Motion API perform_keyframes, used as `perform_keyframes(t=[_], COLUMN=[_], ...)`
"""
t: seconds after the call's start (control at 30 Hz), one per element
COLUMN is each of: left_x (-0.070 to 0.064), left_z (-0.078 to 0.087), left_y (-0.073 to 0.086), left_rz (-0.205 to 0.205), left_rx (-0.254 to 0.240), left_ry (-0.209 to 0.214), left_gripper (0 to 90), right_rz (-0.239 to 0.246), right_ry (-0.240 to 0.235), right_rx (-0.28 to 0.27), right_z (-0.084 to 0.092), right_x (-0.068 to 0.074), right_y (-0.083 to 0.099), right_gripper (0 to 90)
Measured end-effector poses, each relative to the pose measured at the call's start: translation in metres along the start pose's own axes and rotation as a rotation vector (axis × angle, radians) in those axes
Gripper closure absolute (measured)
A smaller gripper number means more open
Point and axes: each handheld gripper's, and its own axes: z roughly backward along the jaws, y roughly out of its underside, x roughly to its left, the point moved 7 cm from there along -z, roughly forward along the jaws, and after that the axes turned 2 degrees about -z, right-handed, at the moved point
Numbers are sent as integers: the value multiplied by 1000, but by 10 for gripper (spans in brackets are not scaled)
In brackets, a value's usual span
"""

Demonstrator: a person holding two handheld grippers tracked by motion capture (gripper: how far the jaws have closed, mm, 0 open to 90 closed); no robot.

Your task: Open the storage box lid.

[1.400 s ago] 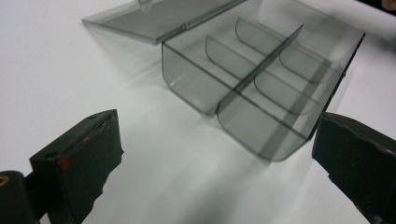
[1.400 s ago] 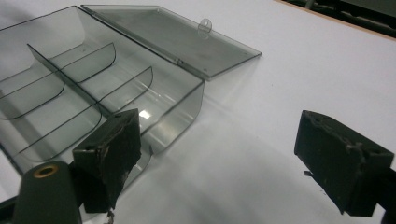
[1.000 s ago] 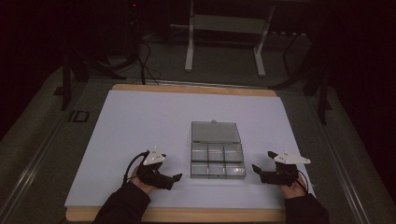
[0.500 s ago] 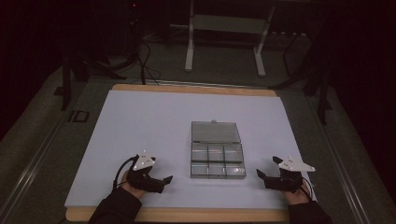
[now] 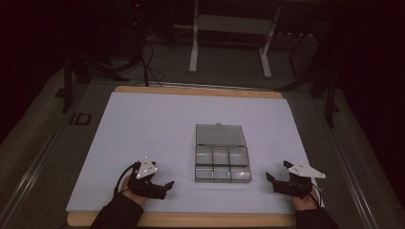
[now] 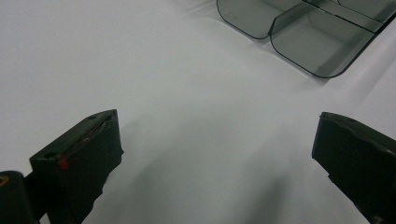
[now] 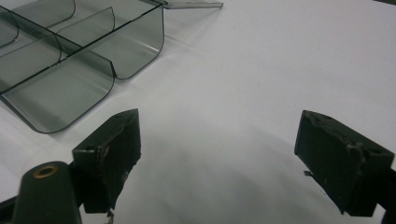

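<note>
In the high view, a clear smoky-grey compartment box (image 5: 222, 164) lies open near the middle of the white worktop (image 5: 143, 129), toward the person's edge. Its tray shows 6 compartments in 2 rows of 3, and the flat lid (image 5: 220, 135) is folded back on the far side, so the open box's long axis runs from the person toward the far edge of the worktop, while the rows of compartments run left to right. A small tab sticks out at the lid's far edge. No label or writing can be read on the box. The left tongs (image 5: 168, 187) rest low near the front edge, well left of the box, with the jaws spread and pointing right toward it. The right tongs (image 5: 269, 178) sit to the right of the tray's front corner, jaws apart and pointing left, not touching it.

In the left gripper view, the left tongs (image 6: 215, 154) stand released, with bare white worktop between the 2 black jaws. A rounded corner of the box (image 6: 303, 37) lies ahead at the upper right, clear of the jaws.

In the right gripper view, the right tongs (image 7: 217, 149) are likewise spread wide and hold nothing. The box (image 7: 79, 60) sits at the upper left, its curved dividers visible, with its near corner just beside the left-hand jaw.
</note>
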Motion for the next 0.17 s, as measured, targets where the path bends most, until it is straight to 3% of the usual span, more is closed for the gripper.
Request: perform_keyframes(t=[0.17], left_x=[0], left_z=[1], left_y=[0], left_rz=[4], left_rx=[-13], left_ry=[-9], left_gripper=[30], right_rz=[6], right_ry=[6], right_rx=[4], right_z=[0], right_x=[0], right_y=[1], right_gripper=[143])
